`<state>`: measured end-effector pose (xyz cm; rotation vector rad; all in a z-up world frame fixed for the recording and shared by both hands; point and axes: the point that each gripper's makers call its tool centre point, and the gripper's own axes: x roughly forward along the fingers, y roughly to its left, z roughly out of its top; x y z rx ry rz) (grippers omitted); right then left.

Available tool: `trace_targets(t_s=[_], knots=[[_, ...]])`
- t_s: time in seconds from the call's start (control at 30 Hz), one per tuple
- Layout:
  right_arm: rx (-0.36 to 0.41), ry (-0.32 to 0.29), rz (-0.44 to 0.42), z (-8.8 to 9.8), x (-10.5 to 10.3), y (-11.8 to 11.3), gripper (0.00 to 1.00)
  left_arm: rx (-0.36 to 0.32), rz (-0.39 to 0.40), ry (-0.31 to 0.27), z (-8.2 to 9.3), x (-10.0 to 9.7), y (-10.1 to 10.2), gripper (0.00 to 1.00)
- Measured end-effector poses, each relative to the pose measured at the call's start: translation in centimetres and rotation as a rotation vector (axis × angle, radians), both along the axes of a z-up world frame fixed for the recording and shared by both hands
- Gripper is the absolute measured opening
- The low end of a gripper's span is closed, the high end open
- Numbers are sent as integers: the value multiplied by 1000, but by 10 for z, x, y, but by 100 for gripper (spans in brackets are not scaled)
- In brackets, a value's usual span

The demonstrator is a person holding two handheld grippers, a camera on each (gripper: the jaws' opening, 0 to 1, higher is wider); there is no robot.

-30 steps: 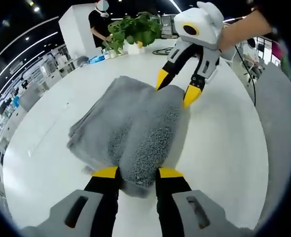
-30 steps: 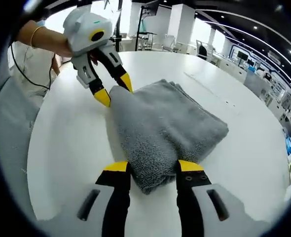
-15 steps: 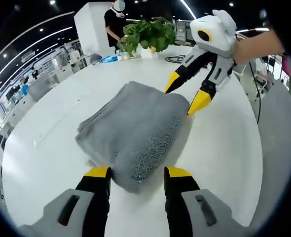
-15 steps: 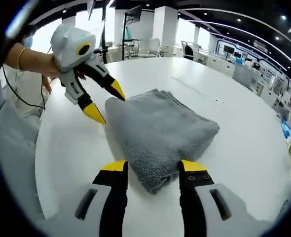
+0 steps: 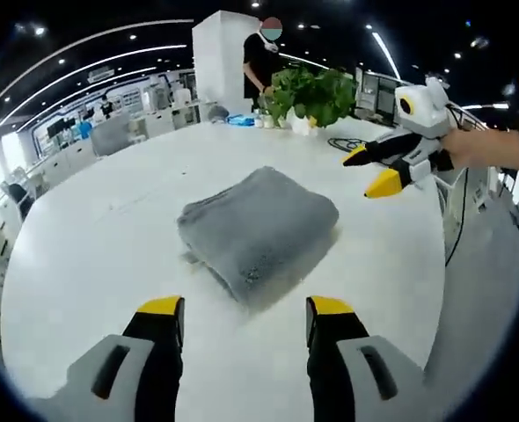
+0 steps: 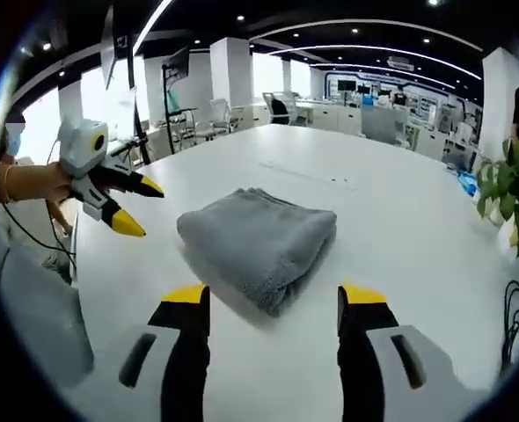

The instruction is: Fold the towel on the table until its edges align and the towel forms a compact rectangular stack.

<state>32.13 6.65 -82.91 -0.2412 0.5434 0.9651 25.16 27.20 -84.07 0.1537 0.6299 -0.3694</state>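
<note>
Two tools hang over a white bench (image 5: 84, 264), both with jaws spread and nothing between them. In the left gripper view, the left tool (image 5: 246, 309) rises from the bottom with its yellow-tipped jaws apart, a strip of bare bench between them and the towel (image 5: 259, 229). The grey towel lies folded into a compact, roughly rectangular stack near the middle of the bench, its layered edges showing on its left side. Behind it stand a white pillar (image 5: 220, 57), a person (image 5: 261, 57) beside it, and a leafy plant (image 5: 312, 92) at the bench's far edge. At right, the right tool (image 5: 374, 169) is held above the bench, apart from the towel.

In the right gripper view, the left tool (image 6: 138, 207) shows at left, held by a hand (image 6: 26, 185), jaws parted, beside the towel (image 6: 259, 242) without touching it. The right tool (image 6: 273, 297) frames the towel's near end from below, clear of it. Plant leaves (image 6: 510, 193) show at right. No writing or labels can be read.
</note>
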Motion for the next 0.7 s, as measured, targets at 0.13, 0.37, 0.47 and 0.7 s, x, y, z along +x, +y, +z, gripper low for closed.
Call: trace_targets(t_s=[0.13, 0.37, 0.47, 0.7], knots=[[23, -7, -25, 11, -11, -7, 61, -29, 28, -67, 19, -5, 2, 67], [55, -12, -50, 23, -40, -19, 64, -87, 56, -205, 51, -24, -5, 82], [61, -10, -70, 25, -48, -28, 65, -88, 67, -221, 56, -34, -6, 88], [91, -3, -107, 31, -64, -43, 66, -81, 81, -237, 60, -52, -6, 90]])
